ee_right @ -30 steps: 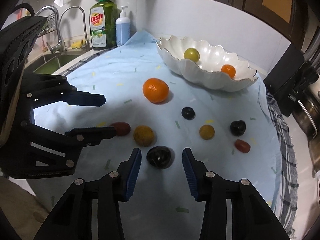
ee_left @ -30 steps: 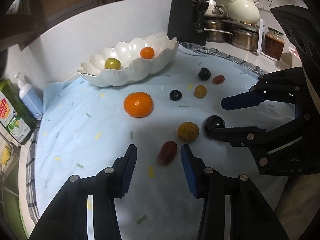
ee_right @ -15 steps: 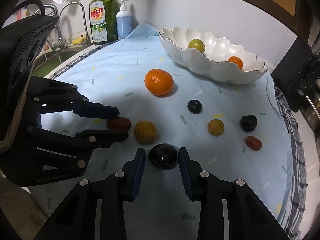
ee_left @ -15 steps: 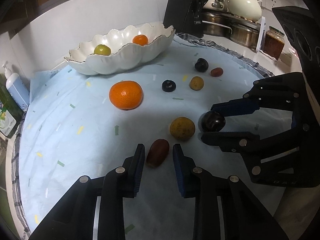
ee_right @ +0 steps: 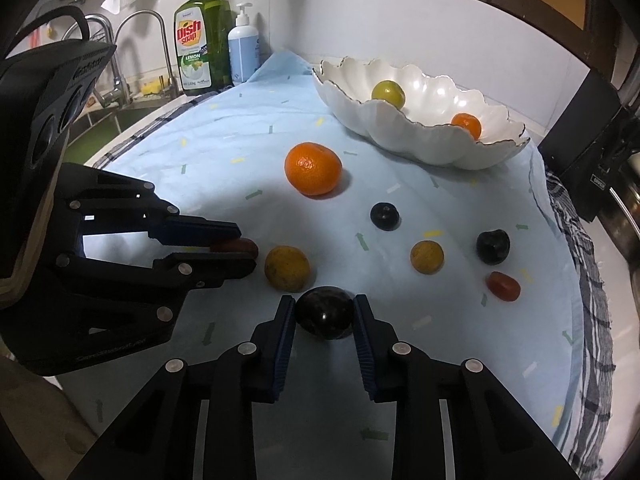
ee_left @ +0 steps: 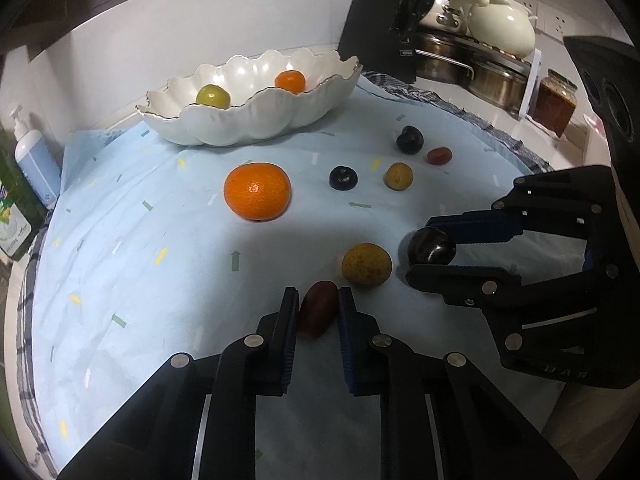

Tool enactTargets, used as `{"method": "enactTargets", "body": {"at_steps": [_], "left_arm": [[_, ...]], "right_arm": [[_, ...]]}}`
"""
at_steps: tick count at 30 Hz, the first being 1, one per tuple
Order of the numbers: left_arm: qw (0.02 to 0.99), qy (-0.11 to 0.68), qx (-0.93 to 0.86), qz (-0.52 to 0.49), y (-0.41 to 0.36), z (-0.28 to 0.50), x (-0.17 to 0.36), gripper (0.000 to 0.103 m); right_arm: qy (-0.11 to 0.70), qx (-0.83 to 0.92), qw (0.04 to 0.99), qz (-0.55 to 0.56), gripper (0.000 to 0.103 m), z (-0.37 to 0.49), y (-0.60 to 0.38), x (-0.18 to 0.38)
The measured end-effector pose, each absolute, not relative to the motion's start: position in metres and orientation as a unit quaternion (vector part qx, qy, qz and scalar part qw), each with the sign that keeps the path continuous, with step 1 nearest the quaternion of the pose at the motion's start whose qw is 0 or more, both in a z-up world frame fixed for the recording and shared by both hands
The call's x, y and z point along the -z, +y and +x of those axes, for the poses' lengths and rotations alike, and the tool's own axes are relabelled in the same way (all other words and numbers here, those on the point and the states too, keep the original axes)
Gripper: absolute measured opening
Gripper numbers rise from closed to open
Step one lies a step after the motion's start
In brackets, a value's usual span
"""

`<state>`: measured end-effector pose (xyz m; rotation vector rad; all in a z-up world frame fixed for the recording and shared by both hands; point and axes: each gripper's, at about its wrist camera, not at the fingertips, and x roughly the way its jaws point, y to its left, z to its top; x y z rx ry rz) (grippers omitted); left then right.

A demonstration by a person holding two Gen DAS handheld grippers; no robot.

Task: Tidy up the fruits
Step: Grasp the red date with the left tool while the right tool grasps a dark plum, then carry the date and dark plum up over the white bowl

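My left gripper [ee_left: 318,300] is shut on a dark red oblong fruit [ee_left: 318,312] that lies on the blue cloth [ee_left: 120,264]; the gripper also shows in the right wrist view [ee_right: 244,246]. My right gripper [ee_right: 324,308] is shut on a dark round plum [ee_right: 325,317], also seen in the left wrist view [ee_left: 431,246]. A yellow-brown fruit [ee_left: 366,266] sits between the two. A large orange [ee_left: 257,191], several small dark, yellow and red fruits lie further back. A white scalloped bowl [ee_left: 256,120] holds a green fruit [ee_left: 213,96] and a small orange [ee_left: 290,80].
A knife block [ee_left: 380,24], steel pots [ee_left: 460,60] and a jar [ee_left: 556,100] stand at the back right. Dish soap [ee_right: 202,44], a pump bottle [ee_right: 243,48] and a sink tap [ee_right: 108,52] stand on the left side beyond the cloth.
Both grippers have moved forward and closed: the left onto the dark red fruit, the right onto the dark plum. The other fruits have not moved.
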<state>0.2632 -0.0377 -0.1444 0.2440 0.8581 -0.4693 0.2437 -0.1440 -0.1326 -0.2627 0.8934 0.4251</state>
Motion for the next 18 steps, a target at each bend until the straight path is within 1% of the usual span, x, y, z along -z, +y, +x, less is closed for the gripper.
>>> {"method": "enactTargets", "body": {"at_steps": [12, 18], "left_arm": [[0.897, 0.392, 0.196, 0.066, -0.031, 0.263, 0.109, 0.020], [0.910, 0.365, 0.190, 0.049, -0.029, 0.265, 0.084, 0.020]], "right_arm": [[0.402, -0.199, 0.889, -0.093, 0.030, 0.245, -0.154, 0.105], [0.376, -0.195, 0.902, -0.080, 0.030, 0.249, -0.157, 0.082]]}}
